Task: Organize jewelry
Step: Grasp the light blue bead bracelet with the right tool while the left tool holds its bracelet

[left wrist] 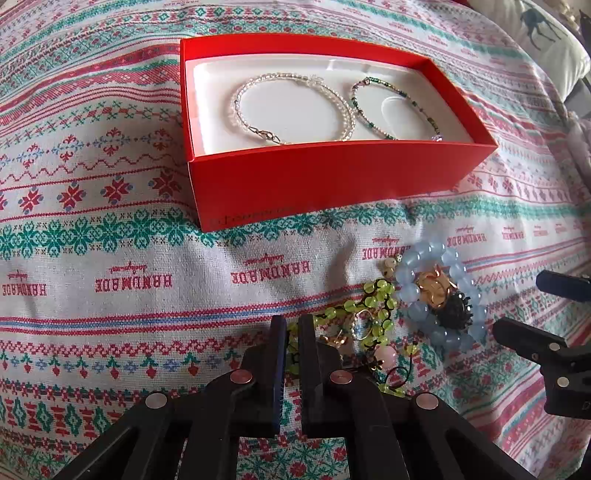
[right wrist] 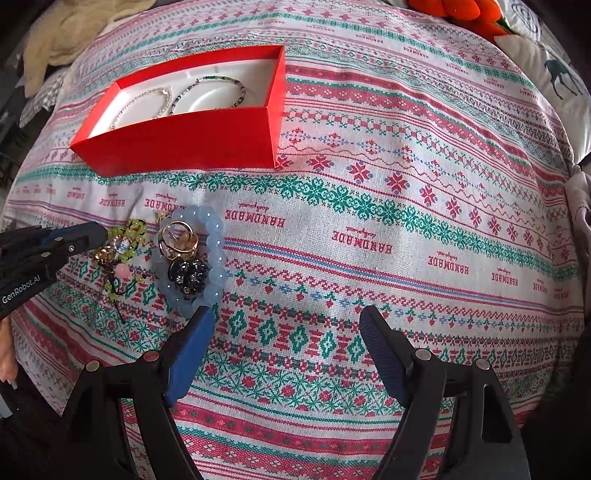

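A red box (left wrist: 332,177) (right wrist: 177,144) with a white lining holds a clear bead bracelet (left wrist: 236,107) and a dark green bead bracelet (left wrist: 354,103). In front of it on the cloth lies a pile: a pale blue bead bracelet (left wrist: 413,295) (right wrist: 218,236) ringing gold rings (left wrist: 432,286) (right wrist: 177,240) and a black flower ring (left wrist: 454,310) (right wrist: 188,273). Beside that lies a lime green bead bracelet (left wrist: 373,291) (right wrist: 129,229) with a pink bead (left wrist: 386,354). My left gripper (left wrist: 291,321) (right wrist: 105,232) is shut on the green bracelet's near strand. My right gripper (right wrist: 288,317) (left wrist: 517,301) stands open and empty, its left finger at the blue bracelet's near edge.
A patterned cloth (right wrist: 369,221) in red, green and white covers the whole soft surface. Pillows with a deer print (right wrist: 561,77) lie at the far right, and an orange soft item (right wrist: 461,11) at the back. A cream fabric (right wrist: 74,29) lies at the far left.
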Available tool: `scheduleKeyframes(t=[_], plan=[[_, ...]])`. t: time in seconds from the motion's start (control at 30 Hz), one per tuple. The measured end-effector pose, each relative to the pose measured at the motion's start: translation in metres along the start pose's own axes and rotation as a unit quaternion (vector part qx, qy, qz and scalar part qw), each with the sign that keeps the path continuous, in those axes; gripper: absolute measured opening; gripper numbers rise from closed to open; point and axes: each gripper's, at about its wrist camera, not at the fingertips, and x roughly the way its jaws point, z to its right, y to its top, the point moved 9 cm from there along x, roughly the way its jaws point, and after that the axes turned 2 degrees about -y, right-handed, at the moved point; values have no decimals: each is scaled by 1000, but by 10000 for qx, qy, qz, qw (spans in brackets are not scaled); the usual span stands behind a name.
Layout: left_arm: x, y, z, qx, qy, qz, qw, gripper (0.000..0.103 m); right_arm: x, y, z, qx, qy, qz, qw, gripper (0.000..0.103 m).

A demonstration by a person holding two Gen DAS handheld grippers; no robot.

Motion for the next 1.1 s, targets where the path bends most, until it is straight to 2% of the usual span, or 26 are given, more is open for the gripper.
scheduleKeyframes(t=[0.2,0.37,0.5,0.53,0.57,0.63,0.67,0.8,0.83,0.87,0.97,1.1], plan=[[-24,7,5,9,-122,296,9995,0,-1,12,9,124,97,50,9999,83],[-43,12,4,-26,-205,523,9984,0,-4,25,11,305,342,106,9989,83],[-36,8,1,-43,-282,377,9989,0,-2,36,7,479,642,132,9967,82],[-31,5,-1,-63,-291,286,9991,0,-1,37,3,518,724,128,9960,77],[-25,4,-2,-95,-306,189,9993,0,1,38,1,539,796,94,9953,65],[-17,-1,-6,-202,-333,48,9992,0,5,36,-12,551,910,-9,9943,51],[-13,-2,-6,-236,-367,-18,9990,0,8,36,-14,550,947,-50,9940,46],[0,-3,-4,-269,-390,-143,9988,0,15,40,-24,500,935,-59,9943,37],[2,-2,-4,-242,-363,-143,9989,1,16,42,-25,486,927,-46,9945,35],[5,-1,-4,-213,-315,-139,9992,8,18,44,-26,478,921,-44,9946,32],[12,1,-2,-169,-249,-158,9994,8,21,44,-27,462,908,-30,9948,31],[15,2,-1,-150,-232,-122,9995,9,25,49,-39,245,660,79,9975,30]])
